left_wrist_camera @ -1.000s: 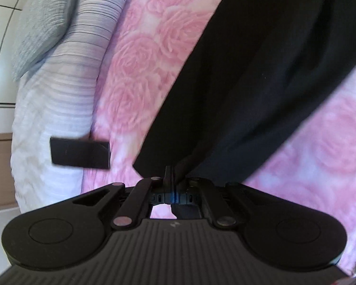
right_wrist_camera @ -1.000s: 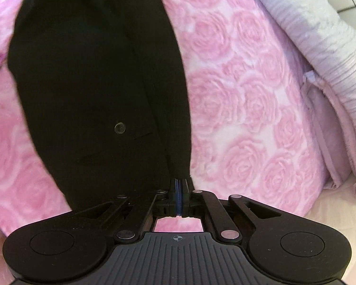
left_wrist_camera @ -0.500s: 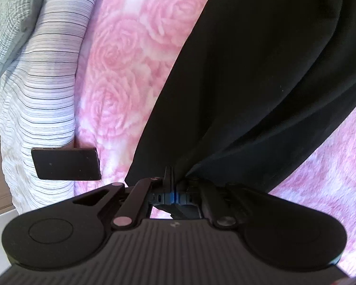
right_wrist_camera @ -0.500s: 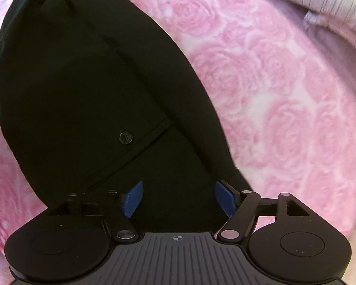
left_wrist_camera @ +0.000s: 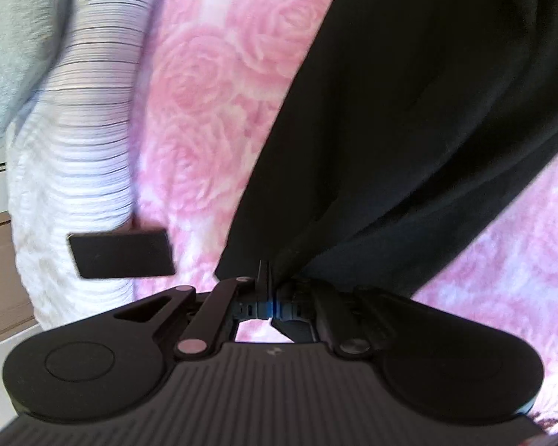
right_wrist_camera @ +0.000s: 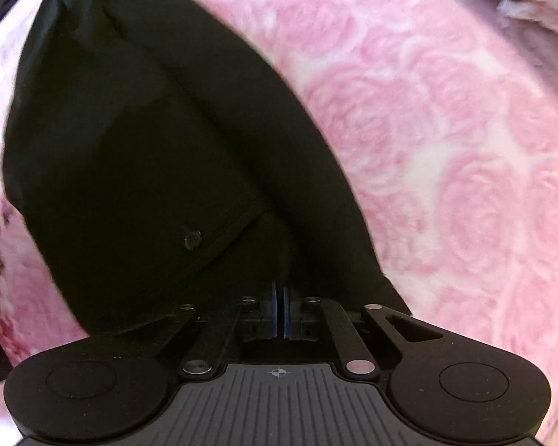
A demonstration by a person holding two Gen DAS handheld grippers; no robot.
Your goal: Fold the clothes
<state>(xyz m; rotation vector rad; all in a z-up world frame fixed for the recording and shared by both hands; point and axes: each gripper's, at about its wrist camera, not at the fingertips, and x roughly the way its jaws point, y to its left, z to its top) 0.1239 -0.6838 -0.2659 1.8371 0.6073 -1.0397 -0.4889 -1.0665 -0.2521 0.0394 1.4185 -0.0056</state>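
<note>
A pink rose-patterned blanket (left_wrist_camera: 204,85) covers the bed. A striped white quilt (left_wrist_camera: 93,119) is bunched along its far edge, beside a grey pillow (left_wrist_camera: 15,48). A black garment (right_wrist_camera: 148,148) lies on the blanket, one small button (right_wrist_camera: 192,239) showing. A small black rectangular object (left_wrist_camera: 121,254) rests by the quilt. The left claw (left_wrist_camera: 269,290) is pinched closed on the garment's edge; the right claw (right_wrist_camera: 280,304) is nearly closed, gripping its fabric.

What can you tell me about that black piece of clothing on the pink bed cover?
The black garment is plain, dark woven cloth with a small black button beside a stitched seam. It lies creased on the rose-patterned pink blanket. The left gripper and right gripper are each shut on an edge.
</note>
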